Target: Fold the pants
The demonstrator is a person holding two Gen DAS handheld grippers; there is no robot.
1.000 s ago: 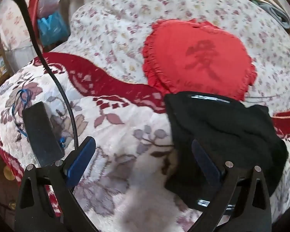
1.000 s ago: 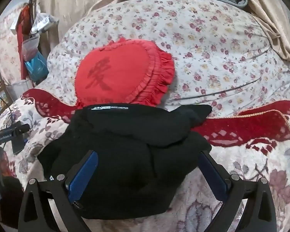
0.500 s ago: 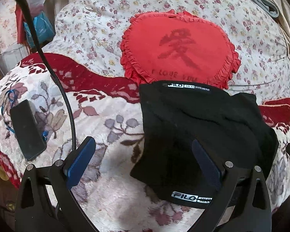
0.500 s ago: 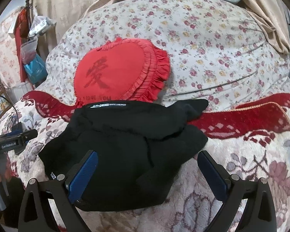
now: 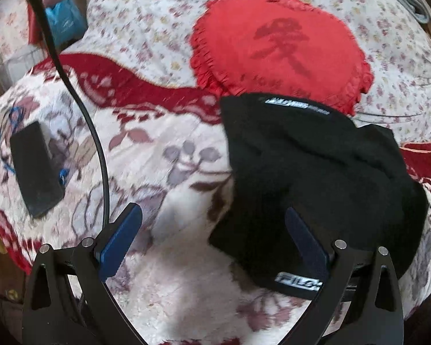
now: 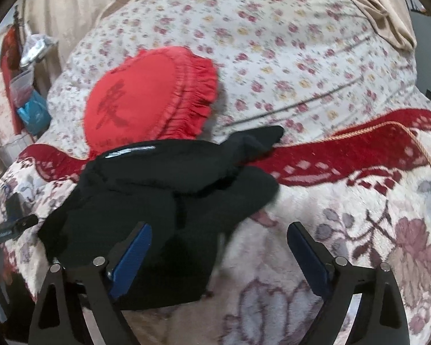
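Bedding first: a plush floral blanket (image 5: 169, 287) with a red border covers the near surface, and a flowered quilt (image 6: 287, 43) rises behind it. A red heart-shaped cushion (image 5: 275, 49) rests on the quilt, its lower edge tucked behind the pants. I find the black pants (image 5: 316, 178) lying on the blanket as a compact bundle, waistband print toward the cushion and a second logo at the near edge; one dark corner (image 6: 261, 138) pokes out onto the red border. A black phone-like slab (image 5: 33, 169) lies well apart on the far left. My left gripper (image 5: 215, 238) hangs with fingers spread wide, holding nothing, its right finger over the bundle's near left edge. My right gripper (image 6: 218, 253) is likewise spread and empty, its left finger over the near right part of the cloth. I judge the fold largely complete, with tidying in hand. To do this well, I would bring the stray corner back under the top layer, press the stack flat from the centre outward, and keep both fingers low so the thick fabric does not spring open. Motion blur limits finer detail.
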